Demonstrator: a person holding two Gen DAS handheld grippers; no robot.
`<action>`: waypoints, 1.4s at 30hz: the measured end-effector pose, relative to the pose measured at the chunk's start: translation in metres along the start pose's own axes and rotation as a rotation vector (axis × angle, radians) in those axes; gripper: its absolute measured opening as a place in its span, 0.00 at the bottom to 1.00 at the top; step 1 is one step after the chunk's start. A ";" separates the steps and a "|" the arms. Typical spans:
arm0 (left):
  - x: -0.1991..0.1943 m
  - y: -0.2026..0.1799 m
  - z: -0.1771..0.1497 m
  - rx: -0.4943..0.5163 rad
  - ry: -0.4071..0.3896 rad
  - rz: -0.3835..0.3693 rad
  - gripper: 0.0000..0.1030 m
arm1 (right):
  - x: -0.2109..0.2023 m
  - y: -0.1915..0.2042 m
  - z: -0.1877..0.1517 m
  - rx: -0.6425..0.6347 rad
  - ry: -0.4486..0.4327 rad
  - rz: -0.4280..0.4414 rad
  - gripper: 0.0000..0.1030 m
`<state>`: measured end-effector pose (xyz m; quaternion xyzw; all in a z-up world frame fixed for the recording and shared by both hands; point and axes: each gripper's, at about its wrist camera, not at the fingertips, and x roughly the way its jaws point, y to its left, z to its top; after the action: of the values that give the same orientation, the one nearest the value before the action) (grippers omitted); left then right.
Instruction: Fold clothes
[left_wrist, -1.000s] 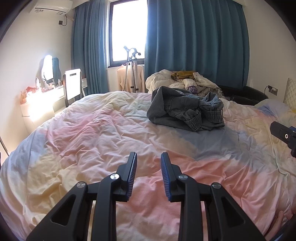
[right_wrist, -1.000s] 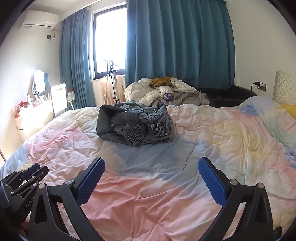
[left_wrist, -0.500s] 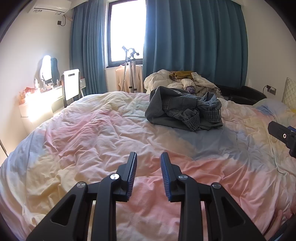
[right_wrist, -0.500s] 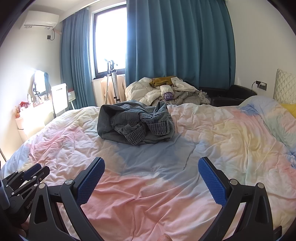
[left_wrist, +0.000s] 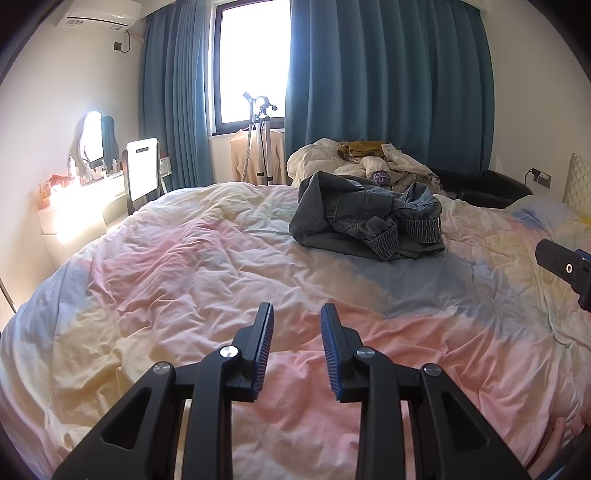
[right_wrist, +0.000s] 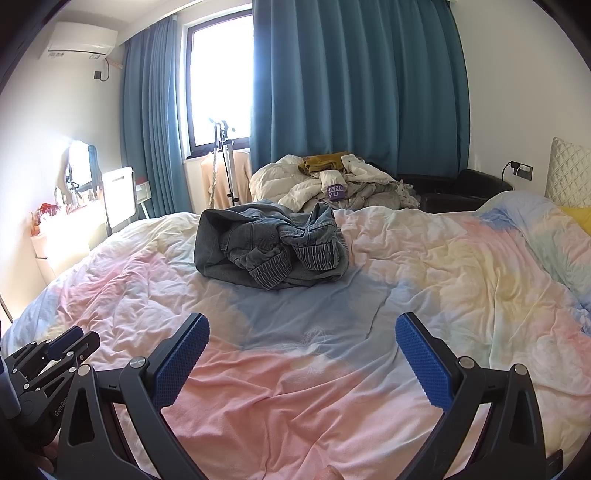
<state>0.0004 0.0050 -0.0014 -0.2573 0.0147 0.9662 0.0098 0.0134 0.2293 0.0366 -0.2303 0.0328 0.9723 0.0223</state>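
A crumpled grey-blue denim garment (left_wrist: 365, 218) lies in a heap on the far middle of the bed; it also shows in the right wrist view (right_wrist: 269, 245). My left gripper (left_wrist: 297, 314) hovers over the near part of the pastel duvet (left_wrist: 184, 280), jaws a narrow gap apart and empty. My right gripper (right_wrist: 301, 326) is wide open and empty, also over the near duvet (right_wrist: 461, 266), well short of the garment. Part of the right gripper shows at the right edge of the left wrist view (left_wrist: 565, 266). The left gripper shows at the lower left of the right wrist view (right_wrist: 48, 354).
A pile of pale clothes (left_wrist: 369, 166) with a mustard piece sits beyond the bed by blue curtains (left_wrist: 388, 85). A tripod (left_wrist: 258, 140) stands at the window. A dressing table with mirror and chair (left_wrist: 140, 173) is at left. A black seat (right_wrist: 461, 188) and headboard (right_wrist: 569, 173) are at right.
Both views have shifted only slightly; the denim garment sits a touch lower and nearer in the right wrist view. Both grippers keep the same opening.
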 end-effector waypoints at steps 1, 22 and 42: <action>0.000 0.000 0.000 0.001 0.000 0.000 0.27 | 0.000 0.000 0.000 0.000 0.000 0.000 1.00; 0.000 -0.004 0.001 0.023 -0.013 0.017 0.27 | 0.000 -0.001 0.002 0.006 0.009 -0.001 1.00; 0.067 -0.079 0.047 0.096 0.060 -0.049 0.27 | 0.075 -0.072 0.059 0.225 0.043 0.010 1.00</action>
<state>-0.0786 0.0866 0.0043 -0.2854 0.0552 0.9557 0.0456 -0.0756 0.3074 0.0516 -0.2471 0.1432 0.9574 0.0424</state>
